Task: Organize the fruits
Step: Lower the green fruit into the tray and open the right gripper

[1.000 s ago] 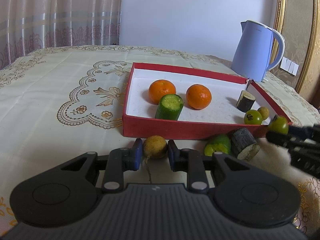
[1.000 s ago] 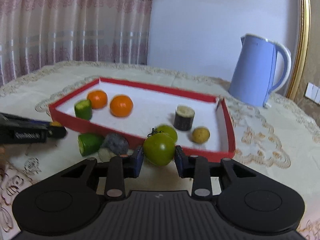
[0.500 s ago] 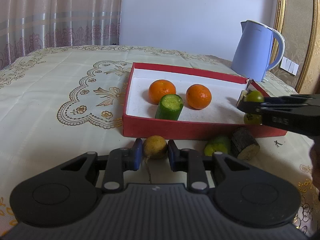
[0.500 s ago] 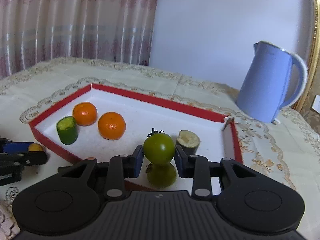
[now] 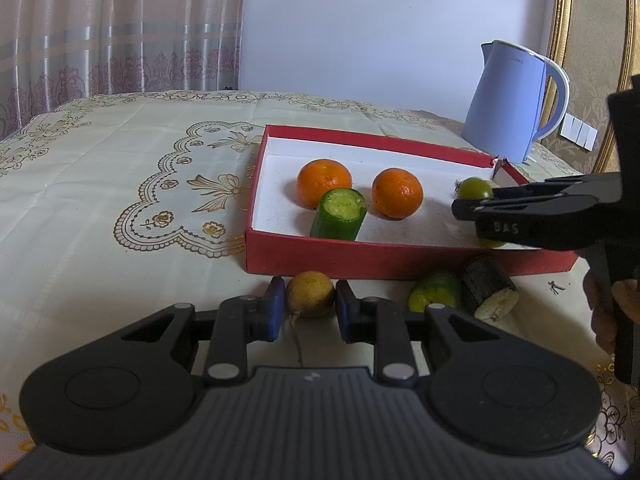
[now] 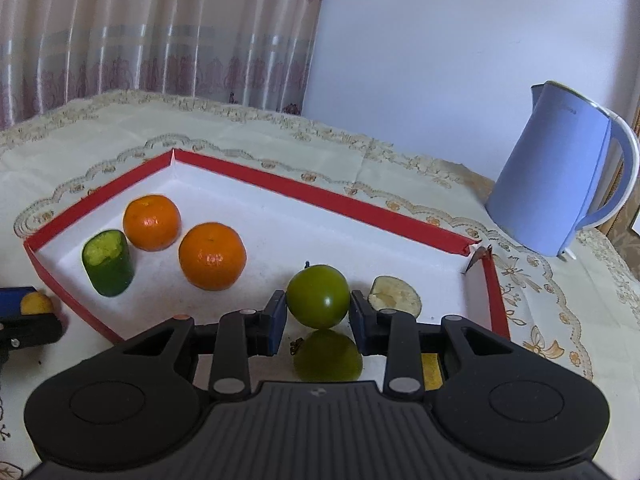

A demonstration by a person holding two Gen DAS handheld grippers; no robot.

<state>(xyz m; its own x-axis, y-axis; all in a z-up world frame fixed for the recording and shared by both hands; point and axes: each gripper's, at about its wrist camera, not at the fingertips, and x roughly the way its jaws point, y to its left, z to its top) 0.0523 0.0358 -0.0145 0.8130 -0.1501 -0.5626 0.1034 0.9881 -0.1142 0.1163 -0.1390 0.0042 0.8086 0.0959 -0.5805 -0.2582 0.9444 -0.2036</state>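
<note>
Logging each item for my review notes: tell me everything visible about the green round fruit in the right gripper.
The green fruit is round, smooth and glossy, dark olive-green, with a small highlight on its skin. It sits between the right gripper's blue pads, which press on both its sides, held off the floor of the red tray. A second green fruit lies directly beneath it. A cut dark-skinned piece stands just beside it.

Two oranges [image 6: 212, 255] and an upright cucumber stub [image 6: 108, 269] sit in the red tray [image 6: 320, 198]. A green tomato [image 6: 318, 296] hangs above another [image 6: 328, 356], seemingly untouching. A yellowish fruit [image 5: 310, 293] lies outside.
</note>
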